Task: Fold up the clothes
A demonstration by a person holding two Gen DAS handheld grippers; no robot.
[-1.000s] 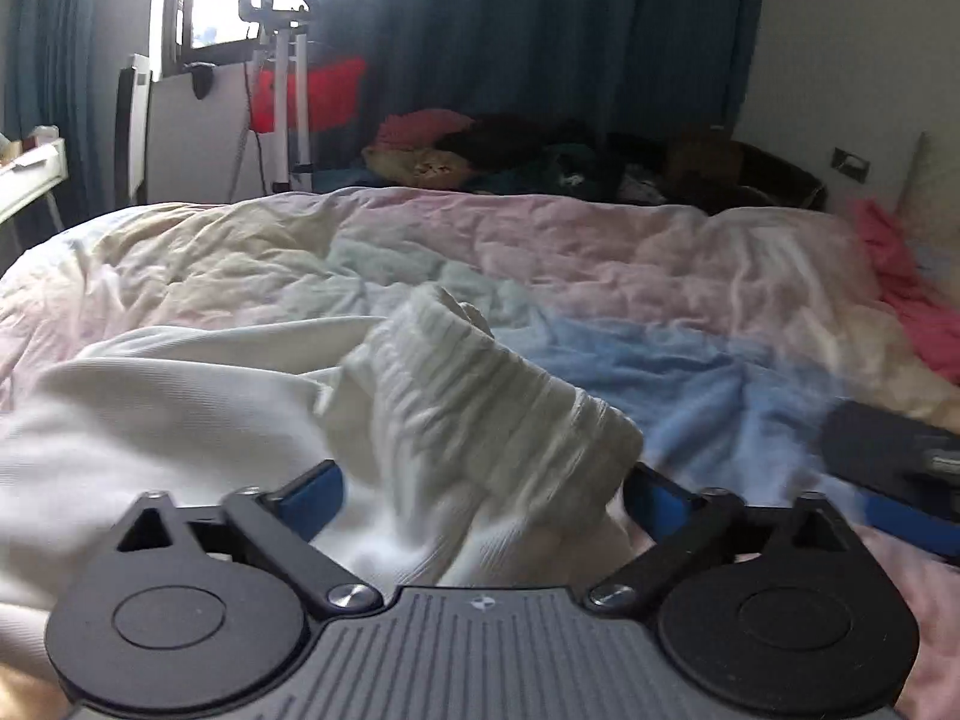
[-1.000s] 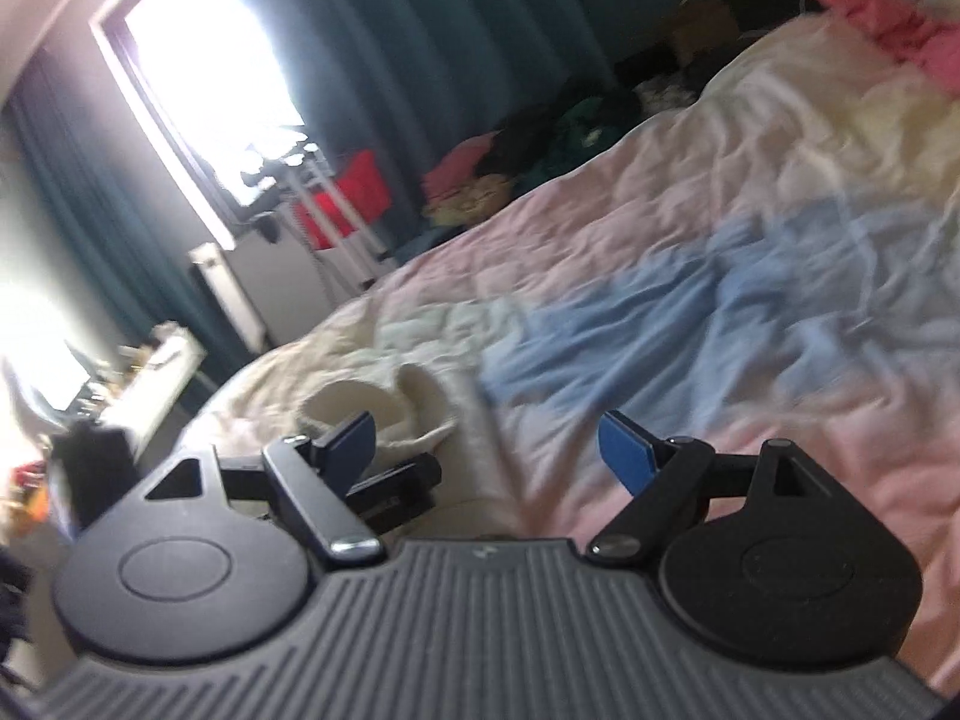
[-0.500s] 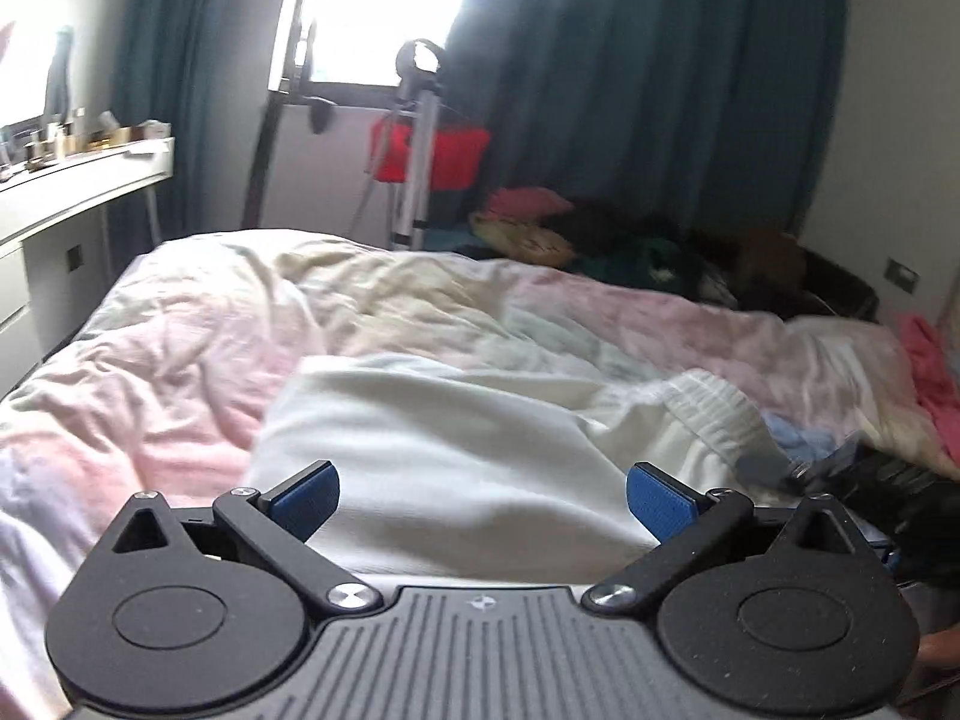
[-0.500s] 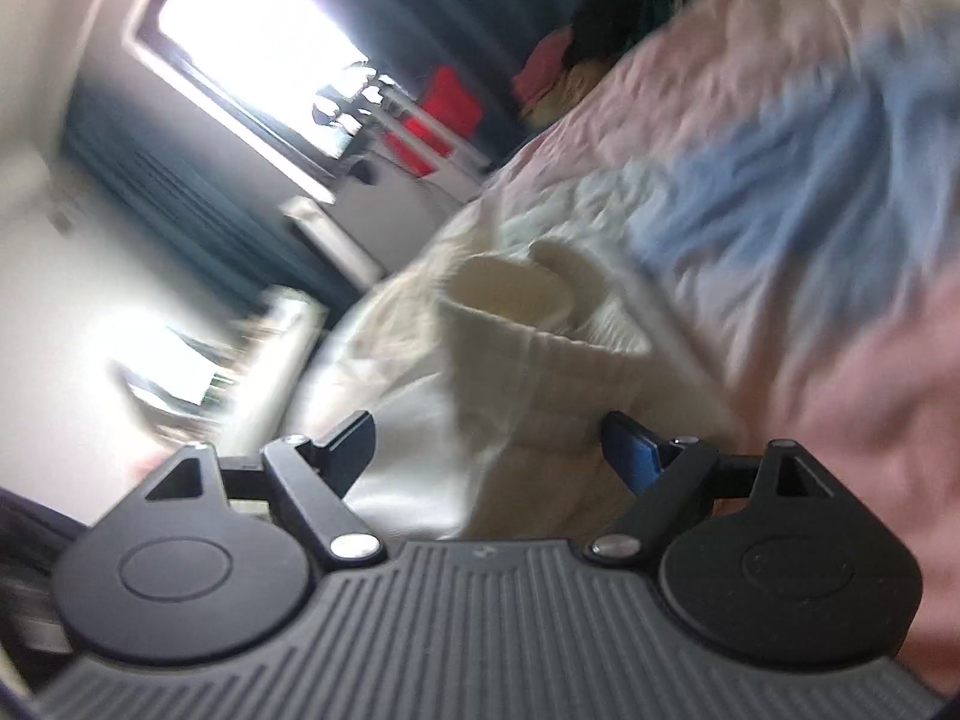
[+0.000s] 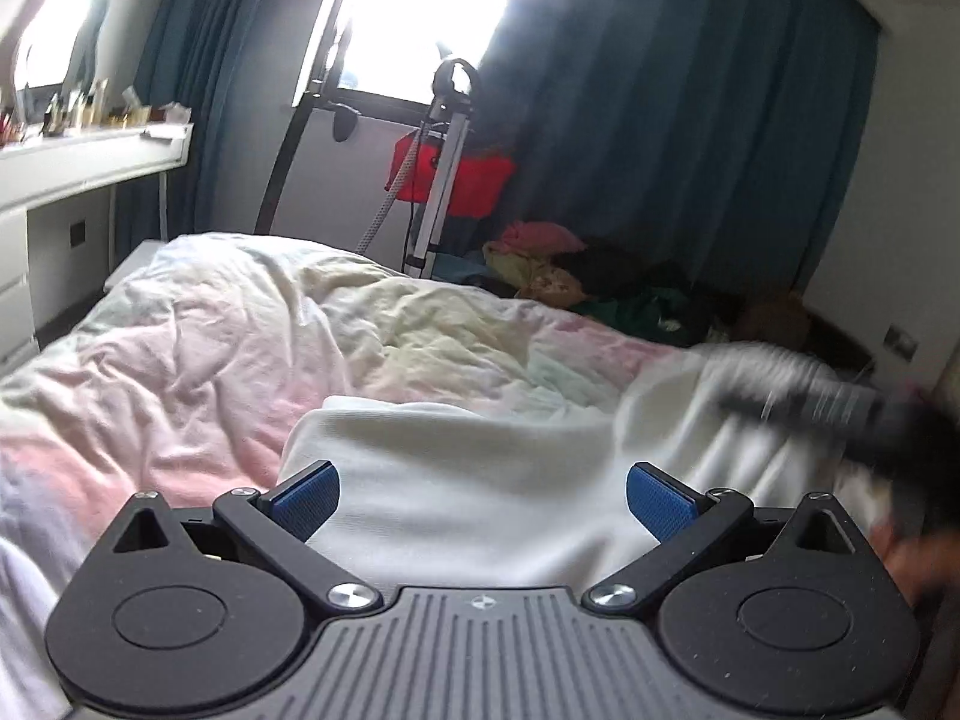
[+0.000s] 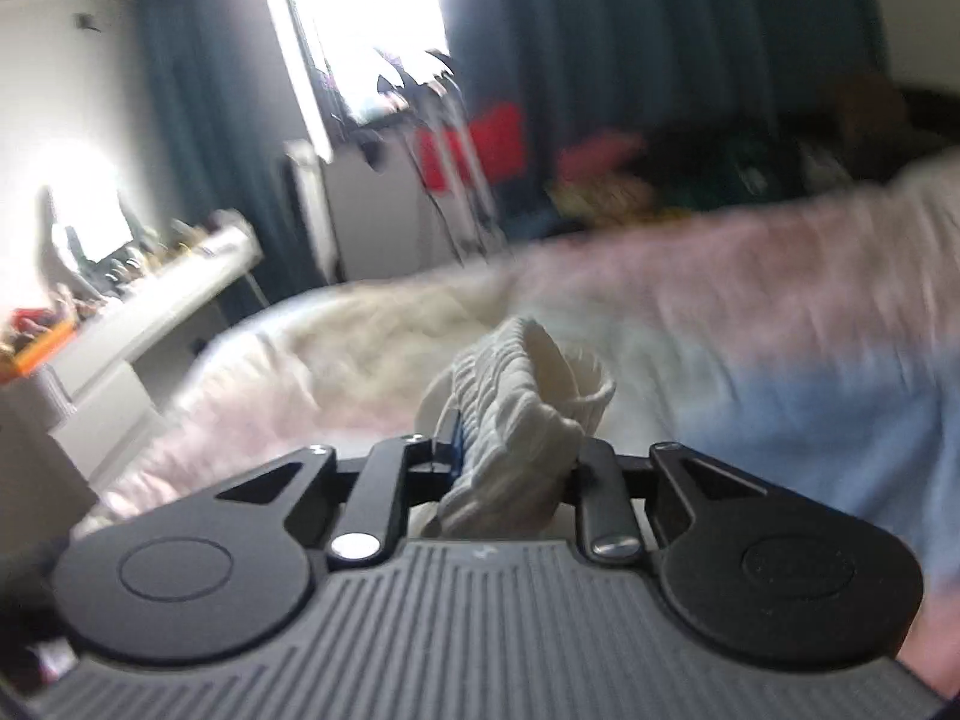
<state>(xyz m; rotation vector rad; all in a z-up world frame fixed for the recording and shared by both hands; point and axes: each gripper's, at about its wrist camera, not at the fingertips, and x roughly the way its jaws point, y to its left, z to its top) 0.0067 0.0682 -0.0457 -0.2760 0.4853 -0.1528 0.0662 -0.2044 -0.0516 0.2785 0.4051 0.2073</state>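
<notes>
On rumpled duvet [image 5: 228,348], right tongs [image 6: 510,456] pinching ribbed white cuff [image 6: 522,396]

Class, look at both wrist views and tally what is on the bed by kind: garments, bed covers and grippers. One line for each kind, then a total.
White ribbed-cuff garment: 1
Pastel pink, yellow and blue crumpled duvet: 1
Black two-finger grippers with blue pads: 2, left gripper open over the garment, right gripper shut on its ribbed cuff
Total: 4
</notes>
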